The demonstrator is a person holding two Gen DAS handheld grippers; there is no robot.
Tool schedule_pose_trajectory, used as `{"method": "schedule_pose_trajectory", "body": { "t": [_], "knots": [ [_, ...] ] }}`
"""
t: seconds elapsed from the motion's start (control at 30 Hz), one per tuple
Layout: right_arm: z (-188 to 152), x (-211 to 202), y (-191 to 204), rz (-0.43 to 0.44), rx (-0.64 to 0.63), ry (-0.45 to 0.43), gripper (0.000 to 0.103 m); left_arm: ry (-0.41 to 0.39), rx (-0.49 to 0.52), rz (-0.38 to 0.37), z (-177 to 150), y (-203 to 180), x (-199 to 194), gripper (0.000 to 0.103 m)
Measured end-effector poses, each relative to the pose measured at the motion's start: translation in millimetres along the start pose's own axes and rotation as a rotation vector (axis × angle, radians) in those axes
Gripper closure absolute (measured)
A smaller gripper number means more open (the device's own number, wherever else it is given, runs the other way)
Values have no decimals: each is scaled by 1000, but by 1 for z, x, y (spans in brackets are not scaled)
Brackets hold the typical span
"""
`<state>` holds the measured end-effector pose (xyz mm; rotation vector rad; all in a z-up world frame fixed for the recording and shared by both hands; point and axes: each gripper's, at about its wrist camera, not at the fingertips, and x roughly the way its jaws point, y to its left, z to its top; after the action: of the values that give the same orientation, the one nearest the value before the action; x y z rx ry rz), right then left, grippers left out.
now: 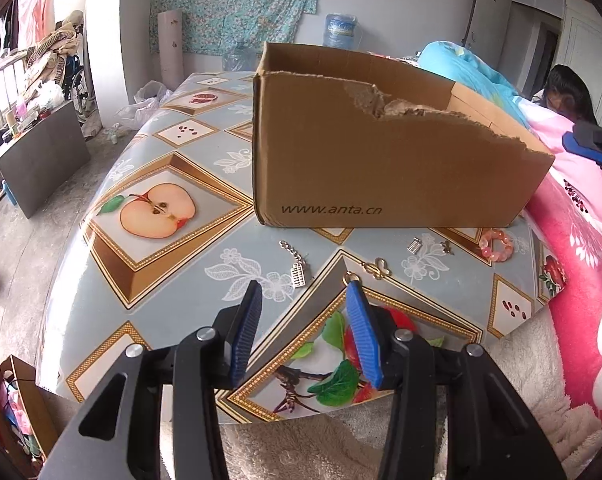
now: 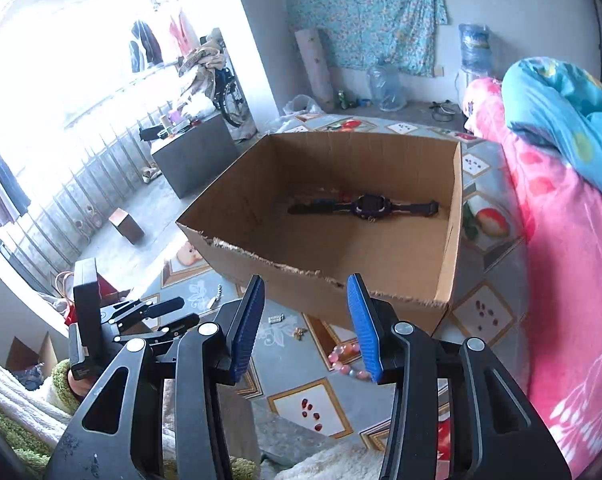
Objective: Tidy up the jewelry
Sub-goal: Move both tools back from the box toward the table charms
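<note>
**Both grippers empty above scattered jewelry and a torn cardboard box**

A brown cardboard box (image 1: 381, 160) with a ragged, torn front wall stands on a table covered in a glossy fruit-patterned oilcloth (image 1: 149, 168). From the right wrist view, a dark wristwatch with a long strap (image 2: 365, 205) already lies flat on the box floor, toward its far wall.

Between the box's front wall and the near edge of the table lie the loose pieces: a silver chain with a small abacus-shaped charm (image 1: 297, 266), a second tiny silver abacus charm (image 1: 414, 245), a small gold bow-shaped clasp (image 1: 377, 268), a tiny winged charm (image 1: 446, 247), and a pink beaded bracelet (image 1: 497, 245) nearest the table's right edge.

The left gripper (image 1: 303, 292) hovers low over the near edge, its blue-padded tongs spread and holding nothing; a small gold ring just touches or sits behind its right fingertip. The right gripper (image 2: 307, 288) hangs higher, above the box's torn front wall, tongs likewise spread and empty.

These pieces look light, small and slippery on the slick cloth. The chain is limp and probably best pinched at the stiff charm. The bracelet seems easiest to take across one side of its bead loop.
</note>
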<state>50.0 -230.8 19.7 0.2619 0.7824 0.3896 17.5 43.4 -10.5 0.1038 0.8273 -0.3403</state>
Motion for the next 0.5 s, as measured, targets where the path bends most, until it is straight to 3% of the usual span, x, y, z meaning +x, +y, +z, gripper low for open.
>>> {"method": "schedule_pose_trajectory", "body": {
  "t": [0.2,0.5],
  "knots": [
    [-36,37,26,13,66,81,70,33,22,38,7,-1,15,61],
    [-40,54,49,65,39,89,71,62,68,72,9,-7,30,83]
  ]
}}
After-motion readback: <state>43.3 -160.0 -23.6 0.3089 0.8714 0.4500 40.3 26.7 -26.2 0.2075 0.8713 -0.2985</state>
